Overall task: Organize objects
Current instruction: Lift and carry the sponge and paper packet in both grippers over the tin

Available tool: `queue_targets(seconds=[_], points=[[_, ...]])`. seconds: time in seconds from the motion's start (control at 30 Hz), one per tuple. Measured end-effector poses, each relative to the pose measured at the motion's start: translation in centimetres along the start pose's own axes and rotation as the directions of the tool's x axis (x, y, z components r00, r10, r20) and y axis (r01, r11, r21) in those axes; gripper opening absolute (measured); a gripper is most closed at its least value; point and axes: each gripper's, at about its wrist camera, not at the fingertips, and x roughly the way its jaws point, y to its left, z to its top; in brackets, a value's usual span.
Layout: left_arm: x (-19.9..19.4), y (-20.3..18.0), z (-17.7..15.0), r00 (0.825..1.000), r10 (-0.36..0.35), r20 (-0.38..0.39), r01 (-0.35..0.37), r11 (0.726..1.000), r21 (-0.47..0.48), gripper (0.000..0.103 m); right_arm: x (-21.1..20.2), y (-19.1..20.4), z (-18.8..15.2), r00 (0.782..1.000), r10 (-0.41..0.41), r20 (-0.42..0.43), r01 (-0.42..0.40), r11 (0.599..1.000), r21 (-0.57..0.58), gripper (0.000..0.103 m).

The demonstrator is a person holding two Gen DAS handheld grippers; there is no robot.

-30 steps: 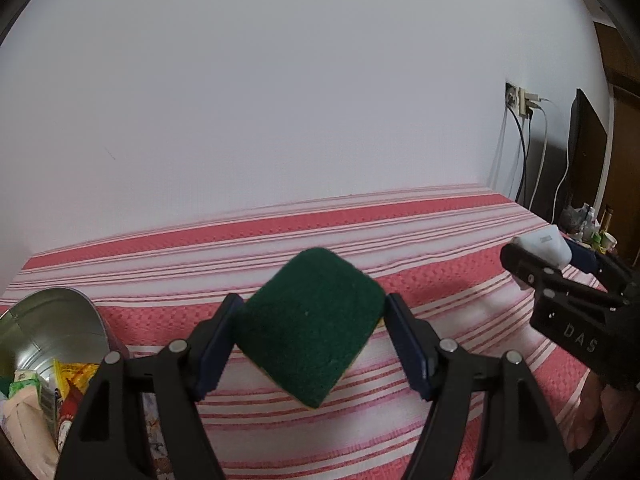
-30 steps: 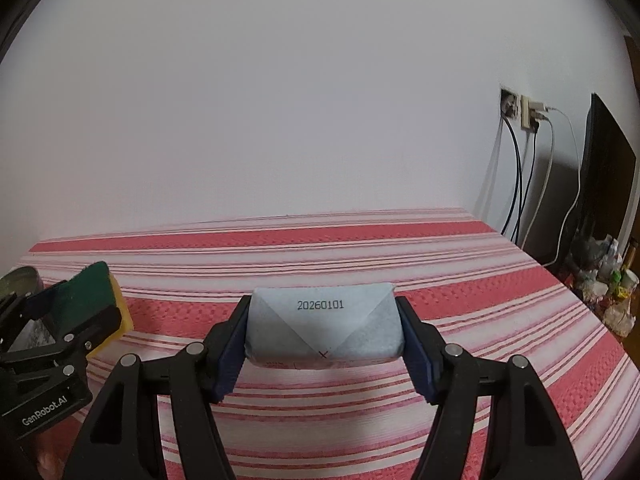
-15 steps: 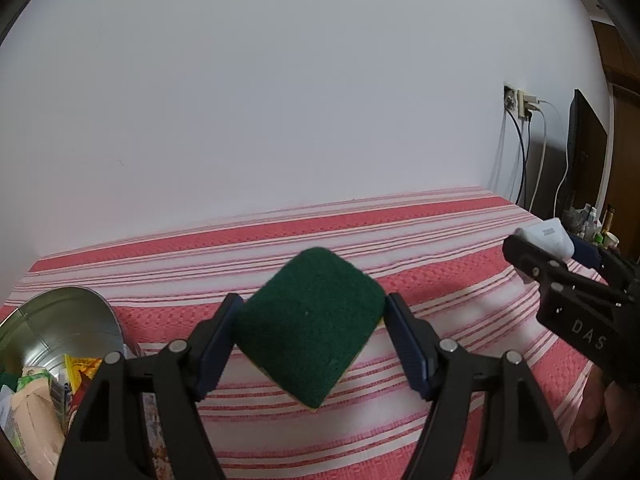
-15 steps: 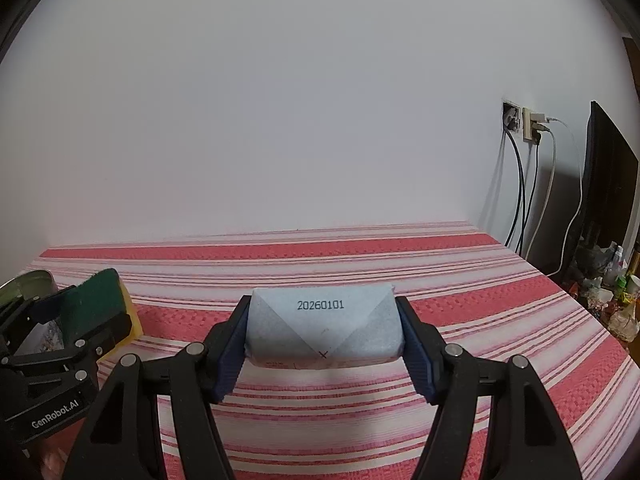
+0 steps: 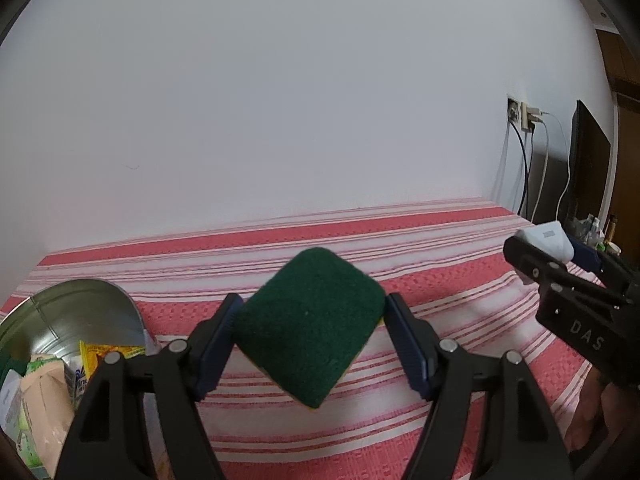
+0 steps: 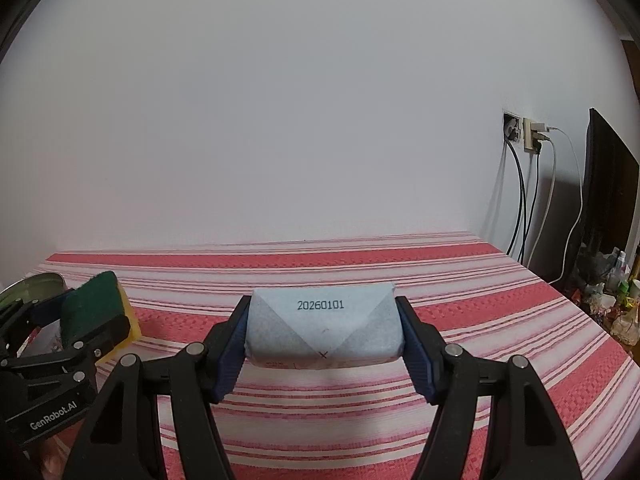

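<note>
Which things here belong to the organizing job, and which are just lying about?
Part of the job:
- green-and-yellow scouring sponge, clamped in the left gripper
- pale blue wrapped packet, clamped in the right gripper
- round metal bin holding packets

Lying about:
- wall socket with cables
- bottles and clutter at far right

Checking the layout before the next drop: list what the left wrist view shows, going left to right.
metal bucket with packets inside → green sponge clamped in the left gripper → white packet in the right gripper → wall socket with cables → dark panel at the far right.
</note>
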Motion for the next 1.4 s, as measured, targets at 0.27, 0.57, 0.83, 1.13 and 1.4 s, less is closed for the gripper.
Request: queue_targets(seconds=[0.27, 0.57, 0.83, 1.13, 1.4], points=[[-0.9, 0.4, -0.4, 1.000, 0.007, 0.025, -0.006, 1.000, -0.016, 0.072, -0.7, 0.4, -0.1, 1.000, 0.007, 0.023, -0.006, 1.000, -0.014, 0.070], [-1.3, 1.0, -0.6, 0.999, 0.010, 0.048, -0.009, 0.999, -0.035, 0.072, -1.6, 0.7, -0.3, 0.998, 0.016, 0.054, -0.015, 1.000, -0.018, 0.070], [-2.2, 1.3, -1.1, 0.997, 0.013, 0.081, -0.009, 0.999, -0.040, 0.073, -2.2, 1.2, -0.5, 0.998, 0.027, 0.060, -0.025, 0.999, -0.035, 0.070], [-3.6, 1.7, -1.3, 0.989, 0.021, 0.144, -0.010, 0.997, -0.076, 0.073, -2.8, 1.3, -0.7, 0.996, 0.065, 0.068, -0.062, 0.997, -0.042, 0.070], [-3.8, 3.4, -1.6, 0.989, 0.015, 0.149, 0.007, 0.989, -0.145, 0.073, -3.6, 2.7, -1.2, 0.993, 0.088, 0.075, -0.082, 0.993, -0.087, 0.070]])
